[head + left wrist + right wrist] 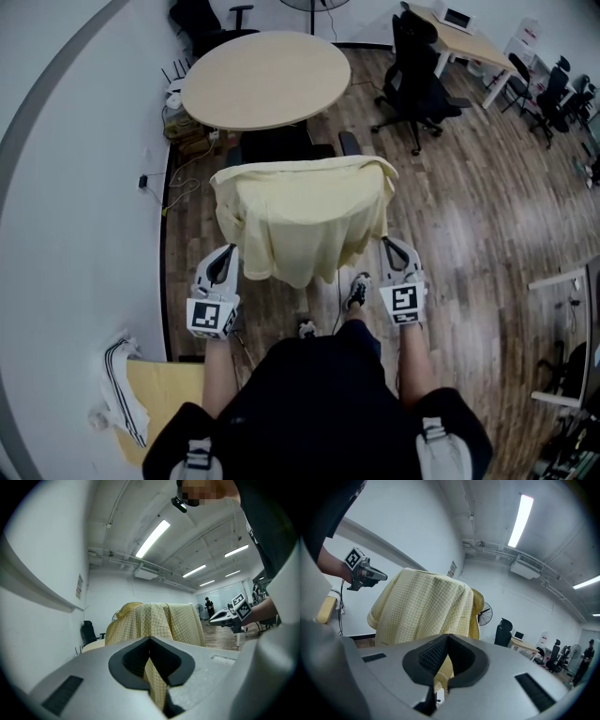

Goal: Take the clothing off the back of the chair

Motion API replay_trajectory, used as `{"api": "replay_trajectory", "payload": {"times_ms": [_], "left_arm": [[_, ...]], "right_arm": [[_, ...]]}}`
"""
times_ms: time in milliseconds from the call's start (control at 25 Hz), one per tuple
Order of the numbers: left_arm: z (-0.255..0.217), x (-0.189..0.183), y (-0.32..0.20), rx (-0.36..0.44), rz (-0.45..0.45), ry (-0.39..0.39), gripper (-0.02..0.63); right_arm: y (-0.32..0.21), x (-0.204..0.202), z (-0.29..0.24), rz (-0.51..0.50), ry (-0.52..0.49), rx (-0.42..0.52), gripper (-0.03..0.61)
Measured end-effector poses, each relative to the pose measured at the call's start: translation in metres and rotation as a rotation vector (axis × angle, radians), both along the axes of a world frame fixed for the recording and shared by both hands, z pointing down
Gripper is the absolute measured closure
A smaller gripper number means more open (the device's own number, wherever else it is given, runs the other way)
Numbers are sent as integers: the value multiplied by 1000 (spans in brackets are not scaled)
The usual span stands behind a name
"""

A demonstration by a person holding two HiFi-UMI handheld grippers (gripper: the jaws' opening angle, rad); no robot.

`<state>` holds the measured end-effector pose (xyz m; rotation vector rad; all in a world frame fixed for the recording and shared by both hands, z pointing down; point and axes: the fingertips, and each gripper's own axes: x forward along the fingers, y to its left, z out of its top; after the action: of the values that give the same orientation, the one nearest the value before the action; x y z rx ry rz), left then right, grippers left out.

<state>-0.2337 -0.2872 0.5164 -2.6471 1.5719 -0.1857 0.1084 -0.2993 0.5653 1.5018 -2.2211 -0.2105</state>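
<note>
Right now I have both claws clamped on the yellow checked shirt (300,220), which hangs draped over the back of the office chair (281,145). The left gripper (228,253) pinches its lower left edge, the right gripper (386,246) its lower right. It looks light, thin and limp. I'd expect sagging and snagging, so a grip on both sides suits an even lift.

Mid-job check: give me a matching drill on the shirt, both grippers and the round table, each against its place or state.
Things:
1. yellow shirt
2. left gripper
3. right gripper
4. round table

Places or states:
a. shut on the shirt's right edge
b. beyond the chair
c. draped over the chair
d. shut on the shirt's left edge

Pairs: 1-c, 2-d, 3-a, 4-b
</note>
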Motion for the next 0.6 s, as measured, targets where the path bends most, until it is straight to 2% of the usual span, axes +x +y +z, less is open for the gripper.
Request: {"api": "replay_trajectory", "payload": {"times_ms": [600], "left_arm": [[-19, 1, -38, 47, -56, -6, 614]], "right_arm": [[-47, 22, -19, 20, -17, 38, 584]]}}
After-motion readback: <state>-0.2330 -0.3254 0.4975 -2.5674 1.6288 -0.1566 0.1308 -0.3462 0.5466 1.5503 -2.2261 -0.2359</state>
